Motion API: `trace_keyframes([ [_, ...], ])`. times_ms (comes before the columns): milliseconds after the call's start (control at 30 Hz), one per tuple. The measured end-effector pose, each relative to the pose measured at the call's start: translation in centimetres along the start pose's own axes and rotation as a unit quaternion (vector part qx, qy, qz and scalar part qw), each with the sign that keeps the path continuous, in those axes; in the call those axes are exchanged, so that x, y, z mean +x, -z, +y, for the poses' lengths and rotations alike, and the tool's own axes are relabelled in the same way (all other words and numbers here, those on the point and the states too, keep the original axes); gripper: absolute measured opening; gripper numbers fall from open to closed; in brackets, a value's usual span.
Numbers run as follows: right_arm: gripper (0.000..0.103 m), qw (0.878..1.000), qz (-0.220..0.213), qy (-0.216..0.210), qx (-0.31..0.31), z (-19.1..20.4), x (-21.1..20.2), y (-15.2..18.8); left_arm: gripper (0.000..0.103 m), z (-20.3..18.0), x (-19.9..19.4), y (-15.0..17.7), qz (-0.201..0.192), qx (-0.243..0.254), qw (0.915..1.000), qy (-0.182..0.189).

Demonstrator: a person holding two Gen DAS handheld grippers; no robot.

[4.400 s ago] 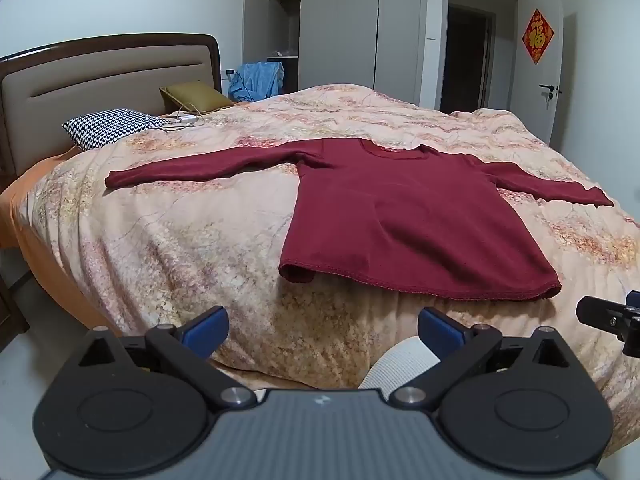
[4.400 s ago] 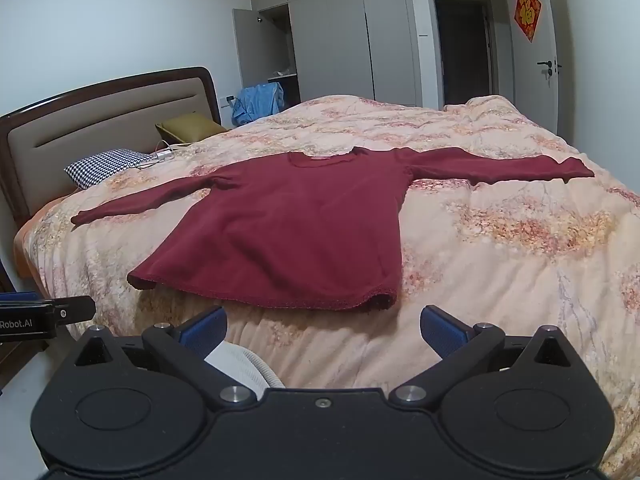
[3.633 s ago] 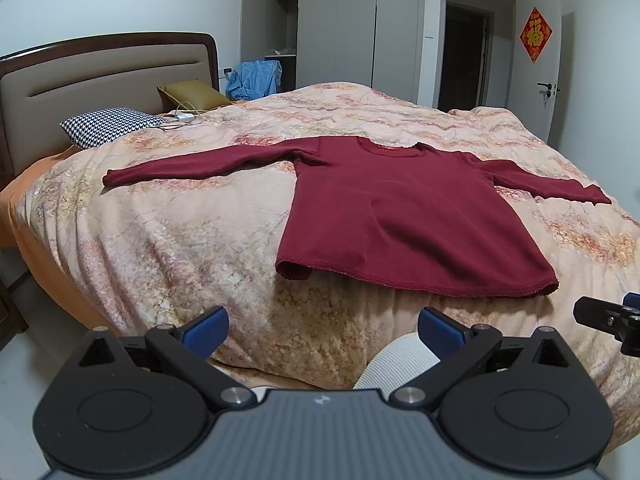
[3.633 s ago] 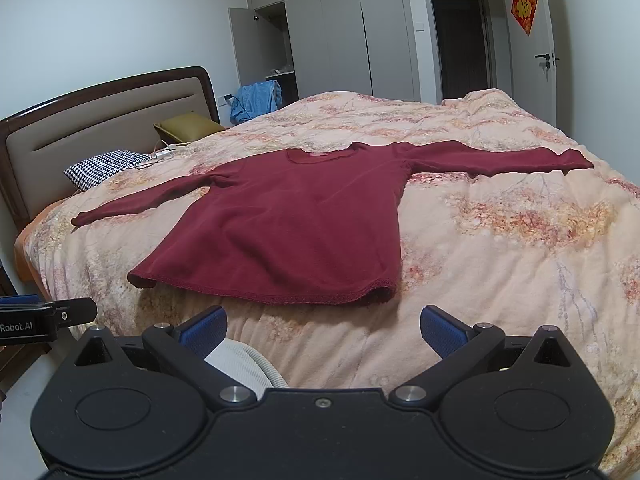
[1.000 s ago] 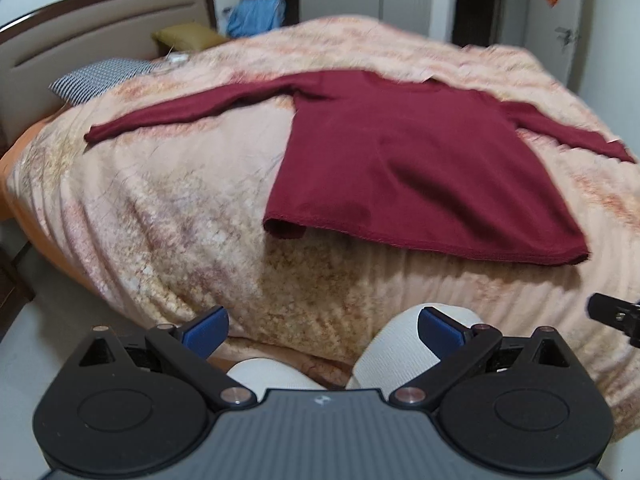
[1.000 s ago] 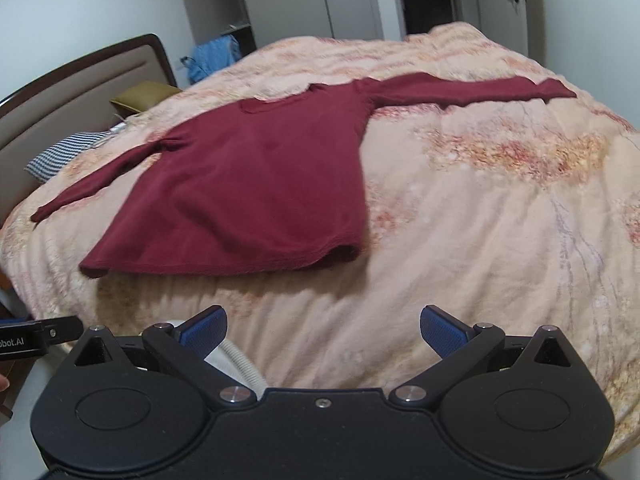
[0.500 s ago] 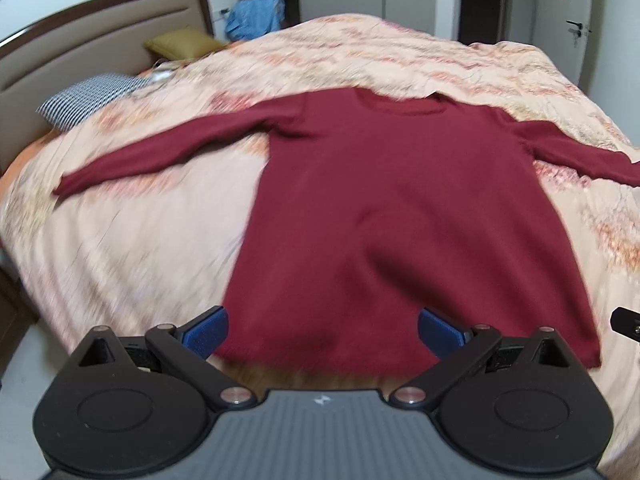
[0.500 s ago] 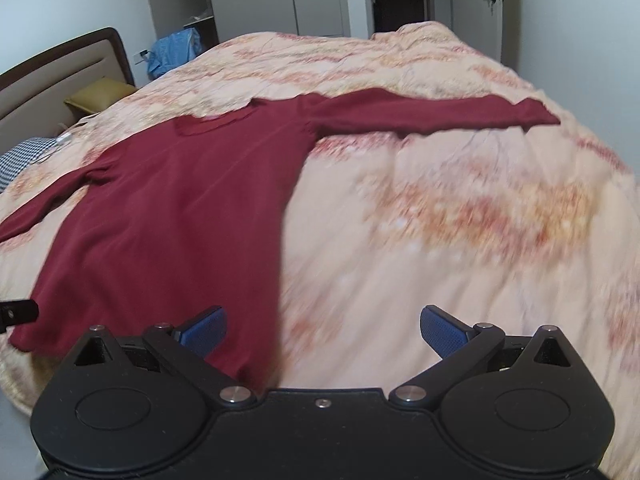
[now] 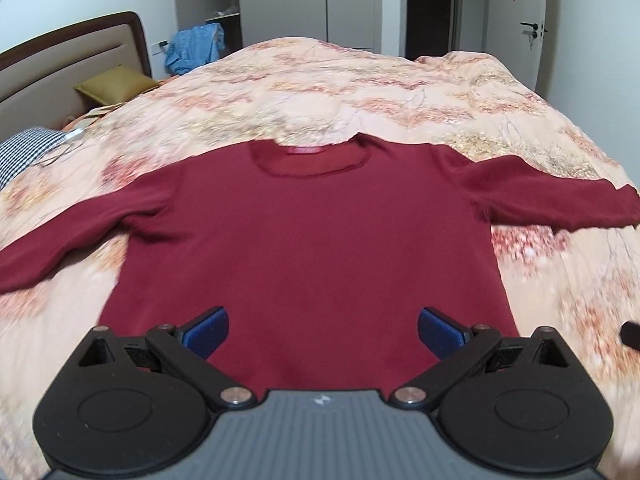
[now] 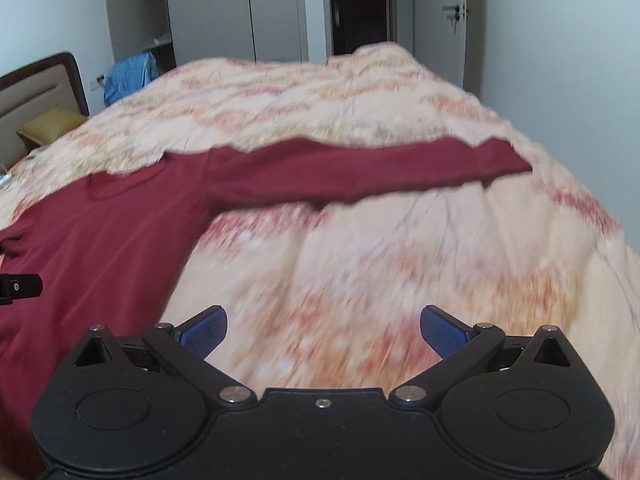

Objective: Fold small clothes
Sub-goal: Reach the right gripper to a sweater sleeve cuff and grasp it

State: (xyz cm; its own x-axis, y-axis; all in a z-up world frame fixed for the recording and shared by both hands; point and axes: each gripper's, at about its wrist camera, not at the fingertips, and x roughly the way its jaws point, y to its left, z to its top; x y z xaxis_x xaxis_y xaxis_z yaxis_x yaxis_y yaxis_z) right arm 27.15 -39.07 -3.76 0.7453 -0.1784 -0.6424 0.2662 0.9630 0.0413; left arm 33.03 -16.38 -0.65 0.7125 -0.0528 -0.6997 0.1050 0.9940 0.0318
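A dark red long-sleeved top (image 9: 304, 236) lies flat on the bed, neck away from me, both sleeves spread out sideways. My left gripper (image 9: 323, 334) is open and empty, hovering over the lower body of the top. My right gripper (image 10: 323, 334) is open and empty over the bare quilt (image 10: 380, 280), to the right of the top's body (image 10: 100, 248). The right sleeve (image 10: 360, 172) stretches across ahead of it. The top's bottom hem is hidden behind the left gripper.
The bed has a peach floral quilt (image 9: 360, 88). A headboard (image 9: 60, 64), an olive cushion (image 9: 112, 84) and a checked pillow (image 9: 28, 148) are at the left. Blue clothes (image 9: 196, 48), wardrobes and a door (image 9: 516, 24) stand beyond. The left gripper's tip (image 10: 20, 286) shows at the right view's left edge.
Both grippers have moved forward from the bed's foot edge over the bed. The left one now hovers over the top, the right one over the quilt near the right sleeve. Both stayed open.
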Motion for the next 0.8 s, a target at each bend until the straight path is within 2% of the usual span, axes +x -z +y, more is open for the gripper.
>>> trace_keyframes([
  [133, 0.103, 0.999, -0.048, 0.006, 0.012, -2.6, 2.3, -1.6, 0.103, -1.2, 2.7, -1.3, -0.010, 0.005, 0.9999, 0.003],
  [300, 0.103, 0.992, -0.120, 0.021, 0.042, -6.9, 6.0, -3.7, 0.103, -2.0, 5.7, -1.3, -0.009, -0.004, 0.9999, 0.008],
  [533, 0.103, 0.987, -0.101, 0.047, 0.113, -13.4, 11.7, -6.7, 0.103, -2.2, 7.5, 0.6, -0.009, -0.018, 0.9998, 0.004],
  [700, 0.102, 0.973, -0.095, 0.099, 0.187, -17.3, 15.2, -8.2, 0.103, -2.4, 7.7, 1.8, -0.007, -0.012, 0.9999, 0.002],
  [800, 0.101, 0.968, -0.102, 0.115, 0.199, -18.0, 16.3, -8.9, 0.103, -2.4, 7.6, 1.9, -0.008, -0.010, 0.9999, 0.003],
])
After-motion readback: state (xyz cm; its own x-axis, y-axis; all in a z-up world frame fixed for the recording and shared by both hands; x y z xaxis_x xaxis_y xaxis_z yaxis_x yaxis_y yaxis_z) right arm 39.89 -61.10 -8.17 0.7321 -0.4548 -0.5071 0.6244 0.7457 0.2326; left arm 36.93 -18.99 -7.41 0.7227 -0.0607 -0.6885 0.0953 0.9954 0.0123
